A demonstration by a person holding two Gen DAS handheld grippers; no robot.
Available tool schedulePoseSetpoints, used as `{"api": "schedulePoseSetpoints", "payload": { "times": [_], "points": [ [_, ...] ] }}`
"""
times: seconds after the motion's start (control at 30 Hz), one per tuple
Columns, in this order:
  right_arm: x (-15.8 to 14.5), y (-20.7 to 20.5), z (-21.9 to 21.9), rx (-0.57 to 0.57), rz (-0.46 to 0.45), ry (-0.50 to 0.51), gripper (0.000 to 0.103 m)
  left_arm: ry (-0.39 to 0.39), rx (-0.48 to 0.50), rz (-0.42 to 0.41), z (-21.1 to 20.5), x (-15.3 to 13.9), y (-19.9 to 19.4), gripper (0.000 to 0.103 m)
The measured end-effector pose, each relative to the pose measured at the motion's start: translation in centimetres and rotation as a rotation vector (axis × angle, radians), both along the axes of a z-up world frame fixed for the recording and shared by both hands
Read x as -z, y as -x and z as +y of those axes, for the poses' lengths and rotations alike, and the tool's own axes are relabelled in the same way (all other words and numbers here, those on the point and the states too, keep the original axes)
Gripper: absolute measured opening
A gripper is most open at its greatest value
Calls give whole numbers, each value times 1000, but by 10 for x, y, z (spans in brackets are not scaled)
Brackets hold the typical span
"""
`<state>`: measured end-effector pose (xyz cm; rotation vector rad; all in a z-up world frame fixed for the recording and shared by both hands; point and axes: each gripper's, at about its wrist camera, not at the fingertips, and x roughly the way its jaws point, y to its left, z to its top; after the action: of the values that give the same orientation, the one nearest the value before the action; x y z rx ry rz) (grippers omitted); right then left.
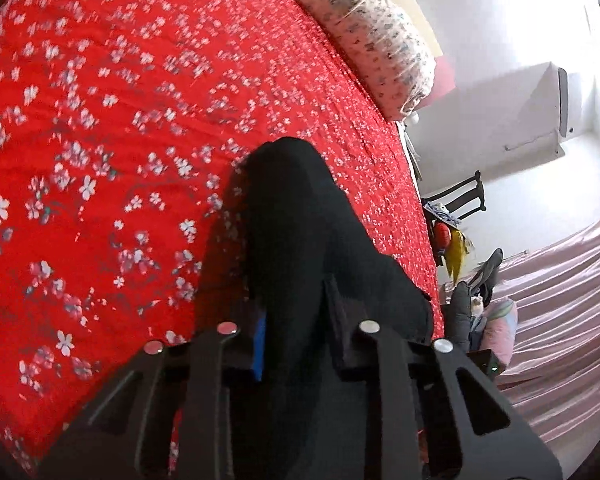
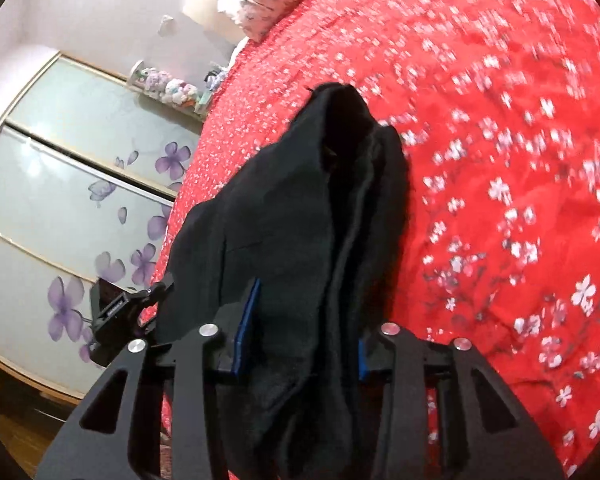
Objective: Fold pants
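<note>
The black pants (image 1: 292, 208) hang bunched over the red flowered bedspread (image 1: 100, 140). In the left wrist view they run from between my left gripper's (image 1: 296, 304) fingers up to a rounded fold. That gripper is shut on the cloth, with a blue pad (image 1: 260, 340) showing at its left finger. In the right wrist view a thicker bundle of the pants (image 2: 300, 200) with several layers fills my right gripper (image 2: 308, 312). It is shut on them, blue pads (image 2: 244, 328) pressed against either side. The fabric hides both pairs of fingertips.
A patterned pillow (image 1: 372, 40) lies at the head of the bed. Beyond the bed's edge are a dark chair (image 1: 460, 196), a heap of clothes and pink fabric (image 1: 560, 300). On the other side stand a wardrobe with purple flowers (image 2: 60, 200) and a black clamp-like device (image 2: 112, 312).
</note>
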<state>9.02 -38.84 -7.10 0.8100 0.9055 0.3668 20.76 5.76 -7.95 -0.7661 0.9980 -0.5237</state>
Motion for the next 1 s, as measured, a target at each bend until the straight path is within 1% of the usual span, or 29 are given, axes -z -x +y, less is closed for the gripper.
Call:
{"api": "schedulePoseSetpoints", "payload": {
  "times": [0.07, 0.2, 0.37, 0.47, 0.57, 0.63, 0.77, 0.9, 1.0],
  "points": [
    [-4, 1, -1, 11, -15, -27, 36, -17, 2, -27, -2, -7, 4, 20],
    [-12, 2, -1, 16, -49, -50, 35, 7, 7, -74, -5, -21, 12, 19],
    [-29, 0, -2, 20, -105, -68, 34, 1, 20, -141, -15, -41, 18, 18],
    [-41, -2, -11, 46, -149, -86, 34, 30, 20, -178, -24, -52, 19, 18],
    [-50, -1, -26, 86, -205, -112, 34, 47, 15, -238, -38, -65, 18, 18],
    [-54, -2, -35, 112, -231, -111, 34, 63, 12, -254, -47, -69, 16, 18],
    [-47, -6, -53, 161, -218, -119, 34, 56, 26, -248, -71, -68, 1, 18],
    [-41, -7, -67, 186, -198, -109, 34, 18, 60, -218, -93, -55, -6, 18],
    [-30, -11, -77, 215, -175, -124, 34, 18, 68, -168, -98, -40, -12, 18]
  ]
}}
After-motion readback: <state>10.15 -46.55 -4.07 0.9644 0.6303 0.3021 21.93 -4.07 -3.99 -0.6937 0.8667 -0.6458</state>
